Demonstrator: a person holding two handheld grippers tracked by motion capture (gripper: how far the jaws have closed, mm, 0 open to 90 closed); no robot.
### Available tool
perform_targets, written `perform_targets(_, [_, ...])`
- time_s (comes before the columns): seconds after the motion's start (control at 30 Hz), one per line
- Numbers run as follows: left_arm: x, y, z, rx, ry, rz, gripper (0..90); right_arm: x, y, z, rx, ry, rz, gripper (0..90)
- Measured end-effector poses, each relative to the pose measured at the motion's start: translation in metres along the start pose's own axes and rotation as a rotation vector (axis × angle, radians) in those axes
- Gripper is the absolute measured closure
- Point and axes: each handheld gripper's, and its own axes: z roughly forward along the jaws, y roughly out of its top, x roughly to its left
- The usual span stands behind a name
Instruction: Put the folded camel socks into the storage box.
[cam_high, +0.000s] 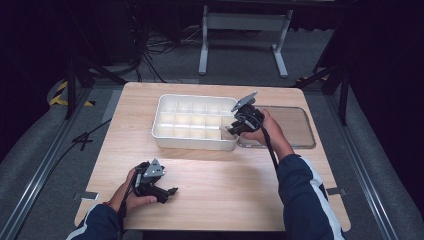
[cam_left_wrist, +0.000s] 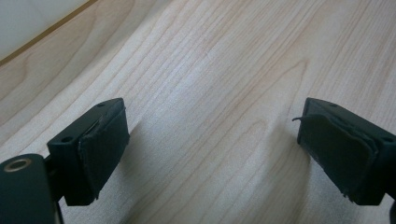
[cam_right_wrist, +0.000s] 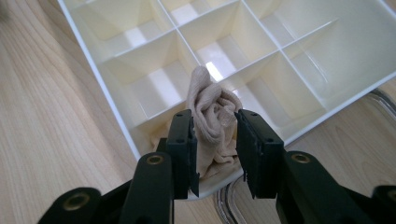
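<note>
right gripper (cam_right_wrist: 215, 140): jaws clamped on a rolled beige sock (cam_right_wrist: 212, 116), over the near corner of the white divided organizer tray (cam_high: 165, 102)
sock: held above a corner cell, not yet seated
left gripper (cam_left_wrist: 212, 154): jaws spread, empty, parked low over the wooden table (cam_high: 225, 175)
clear lid (cam_high: 300, 125): flat just right of tray
step: likely dropping the sock into a cell
tip: centre it between dividers, lower before releasing so the roll stays tight
</note>
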Motion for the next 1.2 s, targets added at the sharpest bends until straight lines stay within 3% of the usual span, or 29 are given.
perform_targets(0.57, [0.0,0.0,0.0,0.003,0.001,0.004,9.1,0.012,-0.007,-0.017,-0.072,-0.052,-0.008,52.9])
perform_targets(0.87, [0.0,0.0,0.0,0.003,0.0,0.004,9.1,0.021,-0.013,-0.034,-0.117,-0.11,-0.01,41.9])
perform_targets(1.2, [0.0,0.0,0.0,0.003,0.0,0.004,9.1,0.025,-0.03,-0.048,-0.117,-0.144,-0.03,36.3])
